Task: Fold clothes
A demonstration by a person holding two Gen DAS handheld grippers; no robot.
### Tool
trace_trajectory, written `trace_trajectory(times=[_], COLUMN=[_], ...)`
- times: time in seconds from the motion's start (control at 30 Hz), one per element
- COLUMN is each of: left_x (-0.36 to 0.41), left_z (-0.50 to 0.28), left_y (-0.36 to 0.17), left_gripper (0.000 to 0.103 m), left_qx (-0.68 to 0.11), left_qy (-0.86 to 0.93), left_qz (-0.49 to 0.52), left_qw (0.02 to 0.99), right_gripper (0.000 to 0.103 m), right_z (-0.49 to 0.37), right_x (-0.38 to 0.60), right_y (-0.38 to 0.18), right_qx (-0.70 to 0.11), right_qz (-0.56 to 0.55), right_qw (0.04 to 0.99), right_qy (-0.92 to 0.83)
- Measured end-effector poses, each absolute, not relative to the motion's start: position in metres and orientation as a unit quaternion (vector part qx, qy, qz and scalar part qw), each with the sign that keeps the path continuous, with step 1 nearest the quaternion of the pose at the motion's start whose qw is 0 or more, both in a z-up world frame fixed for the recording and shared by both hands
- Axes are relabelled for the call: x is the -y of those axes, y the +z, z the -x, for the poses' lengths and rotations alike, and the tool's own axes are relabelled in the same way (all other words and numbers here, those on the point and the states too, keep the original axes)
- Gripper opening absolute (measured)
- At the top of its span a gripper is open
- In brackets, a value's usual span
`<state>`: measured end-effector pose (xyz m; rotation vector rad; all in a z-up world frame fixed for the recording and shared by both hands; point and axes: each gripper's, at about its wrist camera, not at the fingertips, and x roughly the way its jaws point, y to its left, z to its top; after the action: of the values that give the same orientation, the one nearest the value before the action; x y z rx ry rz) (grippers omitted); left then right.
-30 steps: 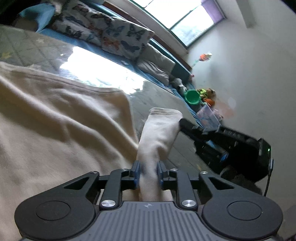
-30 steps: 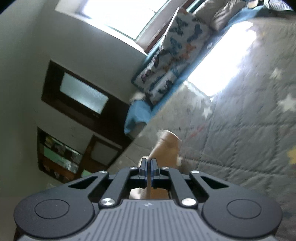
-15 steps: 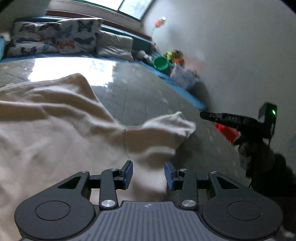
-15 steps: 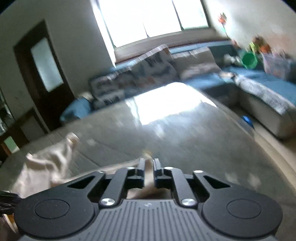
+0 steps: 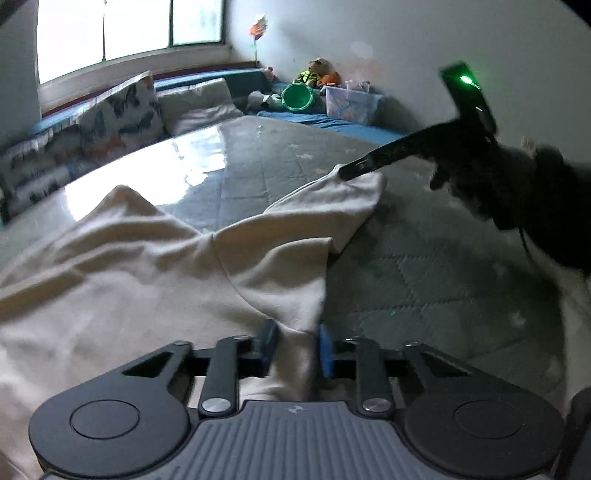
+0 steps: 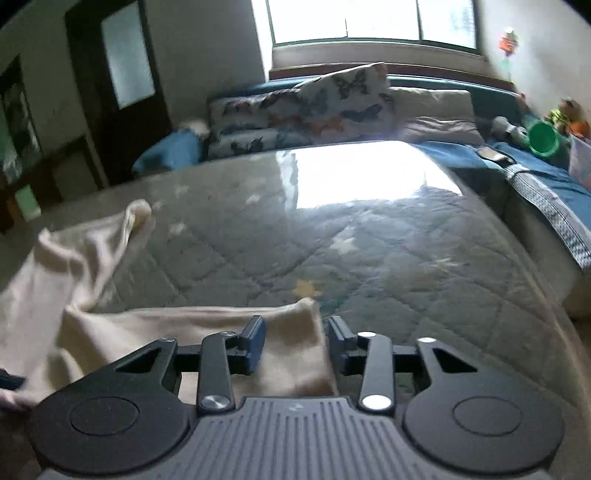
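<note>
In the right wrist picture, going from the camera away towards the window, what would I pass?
Right gripper → cream fabric garment → grey quilted star-patterned mat → butterfly-print cushions → bright window.

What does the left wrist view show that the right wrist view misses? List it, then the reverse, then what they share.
Left wrist only: the right gripper seen from outside, tip at the cream garment's sleeve end, its green light lit. Right wrist only: the dark door and the right gripper's open fingers. Both: the garment, quilted mat, butterfly pillow, green bucket.
</note>
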<state>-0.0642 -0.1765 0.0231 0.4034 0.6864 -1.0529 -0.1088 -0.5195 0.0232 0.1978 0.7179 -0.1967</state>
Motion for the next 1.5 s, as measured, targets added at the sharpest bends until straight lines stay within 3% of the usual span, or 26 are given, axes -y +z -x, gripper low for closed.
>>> trace_trajectory(times=[0.03, 0.1, 0.4, 0.43, 0.47, 0.53, 0.57, 0.7, 1.03, 1.3, 1.5], left_x=[0.176, 0.175, 0.176, 0.177, 0.177, 0.174, 0.171, 0.137, 0.028, 0.018, 0.028], left_z=[0.064, 0.064, 0.071, 0.072, 0.072, 0.074, 0.075, 0.066, 0.047, 0.056, 0.074], left_y=[0.023, 0.024, 0.019, 0.019, 0.019, 0.021, 0.023, 0.037, 0.056, 0.035, 0.027], left_gripper=[0.013, 0.010, 0.011, 0.016, 0.029, 0.034, 0.034, 0.034, 0.033, 0.033, 0.032], left_qx=[-0.318, -0.321, -0.325, -0.329, -0.332, -0.331, -0.330, -0.326, -0.307, -0.335, -0.340], left_qy=[-0.492, -0.501, -0.554, -0.555, -0.558, -0.567, -0.571, -0.562, -0.414, -0.409, -0.428], left_qz=[-0.189, -0.188, -0.173, -0.167, -0.162, -0.158, -0.154, -0.104, -0.027, -0.030, -0.060], left_qw=[0.788, 0.781, 0.747, 0.746, 0.743, 0.738, 0.736, 0.753, 0.856, 0.848, 0.835], right_gripper=[0.016, 0.011, 0.010, 0.010, 0.010, 0.017, 0.023, 0.029, 0.030, 0.030, 0.036], right_z=[0.107, 0.103, 0.103, 0.103, 0.104, 0.104, 0.104, 0.112, 0.148, 0.147, 0.143], right_x=[0.514, 0.508, 0.507, 0.507, 0.507, 0.507, 0.507, 0.506, 0.485, 0.477, 0.427], right_y=[0.022, 0.022, 0.029, 0.030, 0.031, 0.033, 0.034, 0.038, 0.020, 0.032, 0.054], right_qx=[-0.350, -0.347, -0.334, -0.332, -0.331, -0.328, -0.327, -0.323, -0.350, -0.351, -0.325], right_qz=[-0.086, -0.067, -0.037, -0.034, -0.031, -0.026, -0.023, -0.019, 0.018, 0.057, 0.044], right_qw=[0.928, 0.929, 0.932, 0.932, 0.932, 0.933, 0.933, 0.934, 0.930, 0.923, 0.945], right_qy=[-0.098, -0.110, -0.138, -0.140, -0.142, -0.147, -0.150, -0.151, -0.109, -0.146, -0.017])
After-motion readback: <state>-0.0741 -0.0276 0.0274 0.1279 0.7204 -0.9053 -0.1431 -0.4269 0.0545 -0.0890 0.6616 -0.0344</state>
